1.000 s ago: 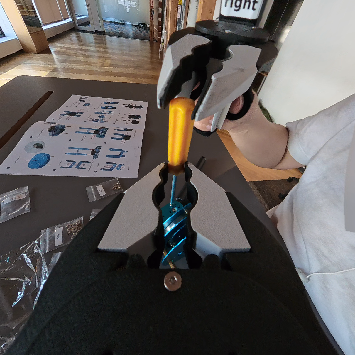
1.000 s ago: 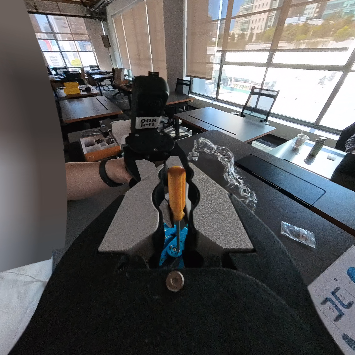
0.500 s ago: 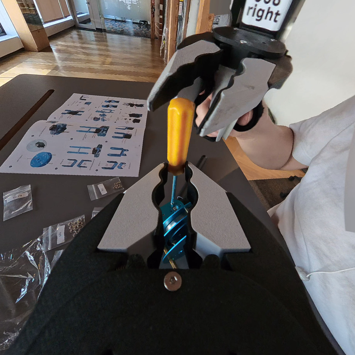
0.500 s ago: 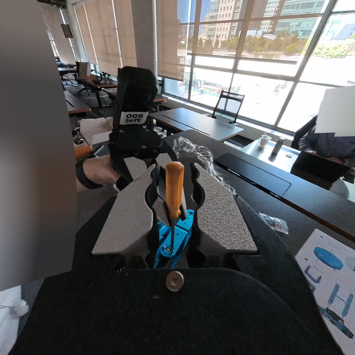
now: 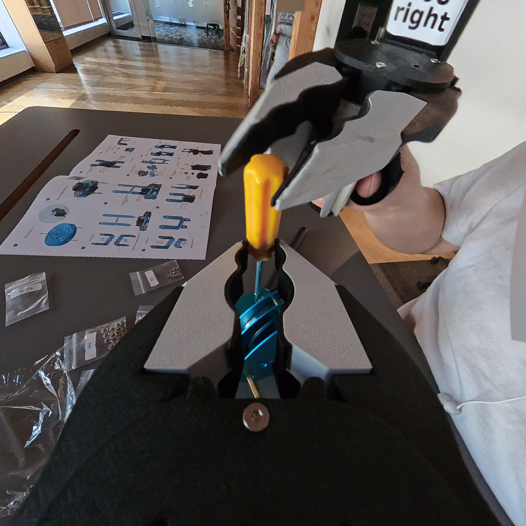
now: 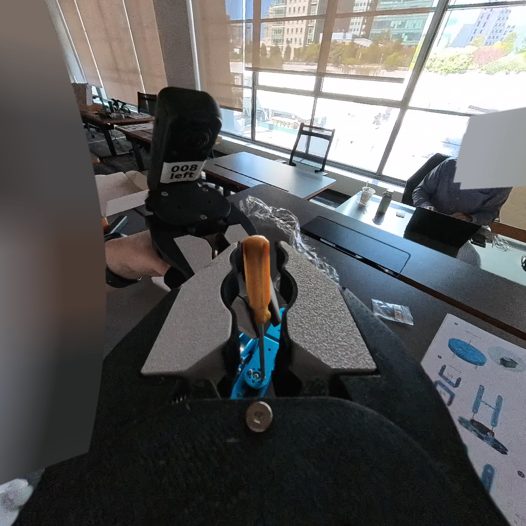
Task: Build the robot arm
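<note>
My left gripper point(image 5: 260, 247) is shut on a blue metal assembly point(image 5: 257, 321) of discs and brackets with a brass post, held above the dark table point(image 5: 85, 287). An orange-handled screwdriver point(image 5: 262, 205) stands upright with its thin shaft tip on a screw at the top of the assembly. My right gripper point(image 5: 250, 182) comes down from above and is shut on the top of the handle. In the right wrist view the gripper point(image 6: 257, 247) clasps the handle point(image 6: 256, 281), the tip sits on the blue part point(image 6: 253, 375), and the left gripper's black body point(image 6: 185, 210) is behind.
A printed instruction sheet point(image 5: 113, 199) lies on the table's far left. Small bags of nuts point(image 5: 96, 338) point(image 5: 156, 277) point(image 5: 27, 293) and crumpled clear plastic point(image 5: 31, 398) lie left of me. A black rod point(image 5: 299, 236) lies near the table edge. A person point(image 6: 455, 193) sits at another table. One gripper's finger ends stand about 7 centimetres off the other's.
The right gripper has twisted around the screwdriver handle and tilted to the right, and its view has swung. The screwdriver tip stays on the blue assembly. The left gripper holds still.
</note>
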